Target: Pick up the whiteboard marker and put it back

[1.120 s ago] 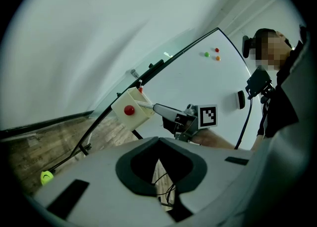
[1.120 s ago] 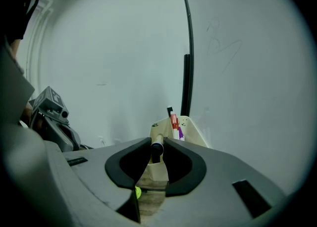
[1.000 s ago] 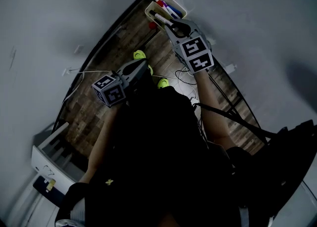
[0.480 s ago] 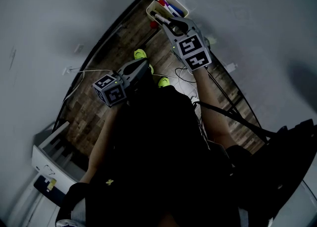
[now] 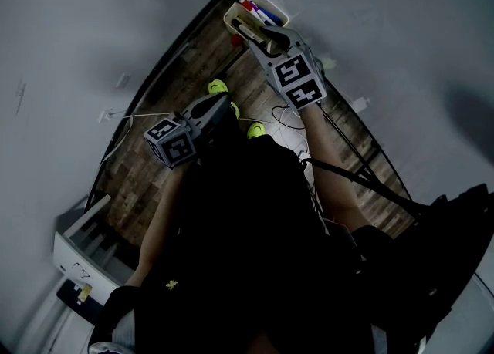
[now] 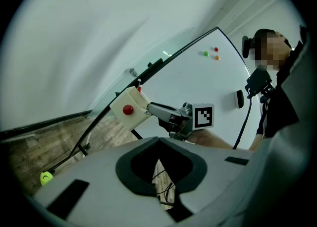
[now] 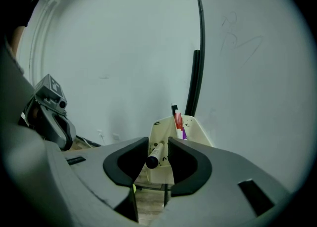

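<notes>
Two claws, one cream holder, and one whiteboard marker between jaws. The right claw (image 7: pixel 158 144) is stretched far out to the holder (image 7: pixel 199 128) beside the whiteboard (image 6: pixel 198 82) and tilts downward. Its jaws are opening. The whiteboard marker (image 7: pixel 155 155) lies between them with its black cap nearest and its far end at the holder, and a gap shows on the marker's right side. Two more stand upright in the holder, a red marker (image 7: pixel 177 120) and a purple marker (image 7: pixel 184 133). The left claw (image 6: pixel 158 141) is held near the person's body, about level, its jaws closed together with nothing between them. Three small dots (image 6: pixel 205 53), green, red and orange, sit on the whiteboard at the far right
</notes>
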Demonstrator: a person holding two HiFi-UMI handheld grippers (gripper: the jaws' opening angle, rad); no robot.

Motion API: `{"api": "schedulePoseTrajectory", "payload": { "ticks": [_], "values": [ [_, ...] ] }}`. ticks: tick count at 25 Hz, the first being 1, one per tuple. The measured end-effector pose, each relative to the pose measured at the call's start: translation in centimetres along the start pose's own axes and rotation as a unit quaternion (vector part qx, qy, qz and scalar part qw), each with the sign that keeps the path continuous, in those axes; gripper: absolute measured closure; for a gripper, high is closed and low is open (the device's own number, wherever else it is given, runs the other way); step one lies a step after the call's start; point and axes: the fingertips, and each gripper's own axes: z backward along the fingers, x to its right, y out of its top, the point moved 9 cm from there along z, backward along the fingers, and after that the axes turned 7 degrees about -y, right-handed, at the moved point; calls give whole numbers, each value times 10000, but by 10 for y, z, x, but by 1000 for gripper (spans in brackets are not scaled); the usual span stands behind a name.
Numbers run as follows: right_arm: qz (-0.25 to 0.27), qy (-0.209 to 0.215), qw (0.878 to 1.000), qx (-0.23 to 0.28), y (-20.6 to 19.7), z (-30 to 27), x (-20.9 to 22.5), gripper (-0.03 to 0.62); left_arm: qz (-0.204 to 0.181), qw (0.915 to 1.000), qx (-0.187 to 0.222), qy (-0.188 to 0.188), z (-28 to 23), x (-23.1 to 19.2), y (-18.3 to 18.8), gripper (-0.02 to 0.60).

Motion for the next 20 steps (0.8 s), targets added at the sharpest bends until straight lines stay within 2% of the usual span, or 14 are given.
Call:
{"api": "schedulePoseTrajectory", "payload": {
  "ticks": [9,20],
  "values": [
    [-228,-37,9995,221,0,16,1,473,-193,9998,-21,-80,-5,7,5,563],
    [-590,29,9967,559,-6,56,-13,474,-496,9987,41,-96,1,37,-5,563]
  ]
}}
